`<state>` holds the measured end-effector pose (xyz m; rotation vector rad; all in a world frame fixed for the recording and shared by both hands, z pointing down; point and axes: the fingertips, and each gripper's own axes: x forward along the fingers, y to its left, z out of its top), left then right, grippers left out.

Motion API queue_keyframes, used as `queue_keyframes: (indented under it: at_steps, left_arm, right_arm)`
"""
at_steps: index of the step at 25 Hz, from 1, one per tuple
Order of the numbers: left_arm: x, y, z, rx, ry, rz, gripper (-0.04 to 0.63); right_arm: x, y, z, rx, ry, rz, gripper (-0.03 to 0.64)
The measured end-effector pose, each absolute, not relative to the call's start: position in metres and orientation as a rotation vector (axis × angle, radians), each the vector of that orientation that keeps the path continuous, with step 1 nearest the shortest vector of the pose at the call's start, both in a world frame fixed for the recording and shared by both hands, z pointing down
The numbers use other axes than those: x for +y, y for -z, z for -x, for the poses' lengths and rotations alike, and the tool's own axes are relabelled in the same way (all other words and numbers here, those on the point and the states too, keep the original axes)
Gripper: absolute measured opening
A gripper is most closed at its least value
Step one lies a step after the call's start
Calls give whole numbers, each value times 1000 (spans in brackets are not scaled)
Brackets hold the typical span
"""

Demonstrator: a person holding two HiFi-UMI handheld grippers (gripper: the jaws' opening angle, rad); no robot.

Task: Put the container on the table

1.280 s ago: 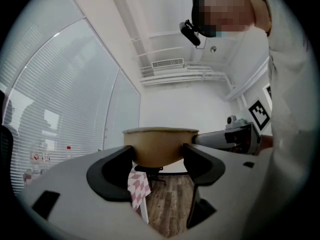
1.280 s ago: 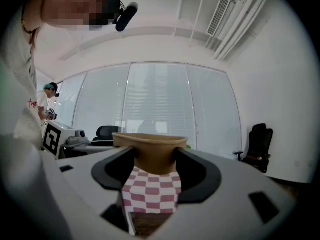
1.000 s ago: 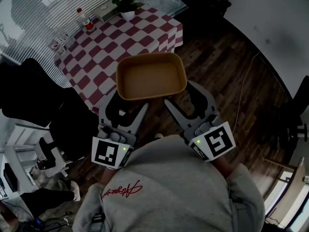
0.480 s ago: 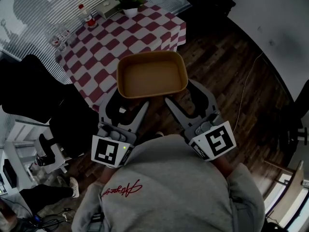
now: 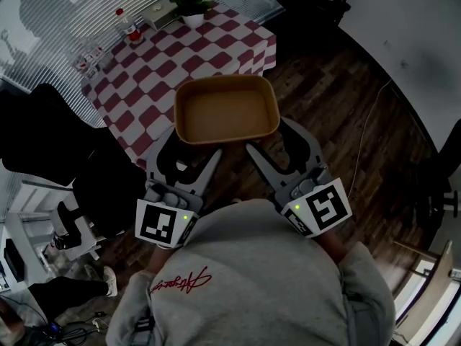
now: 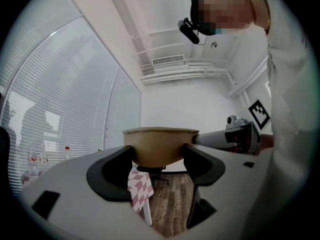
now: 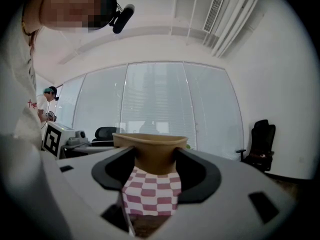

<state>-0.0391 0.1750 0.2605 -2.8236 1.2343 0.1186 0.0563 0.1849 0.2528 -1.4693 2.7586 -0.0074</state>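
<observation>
- Hardly anything has shifted over the last second: the container (image 5: pixel 227 110) sits at the same spot between both tools, and the table (image 5: pixel 180 56) has only drifted a touch in the head view.
- The tan, empty, open-topped container is held up level, clear of the table. From the head view it overlaps the table's near edge.
- The left gripper (image 5: pixel 193 144) pinches the container's near rim, with its dark pads (image 6: pixel 120 164) pressed against the walls on either side.
- The right gripper (image 5: pixel 270 139) clamps the same near side further from the table. In its own view the red-and-white checked cloth shows below the container.
- At the table's far end stand a potted plant (image 5: pixel 189 0) and a red-capped bottle (image 5: pixel 128 24).
- Beside the table lies dark wooden floor (image 5: pixel 338 121).
</observation>
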Motion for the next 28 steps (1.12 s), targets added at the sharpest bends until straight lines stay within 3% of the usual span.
queue_keyframes:
  at_steps: [28]
  left_arm:
    - [149, -264, 32, 1215, -127, 2835, 313]
  right_arm:
    - [160, -255, -63, 2748, -19, 1490, 261]
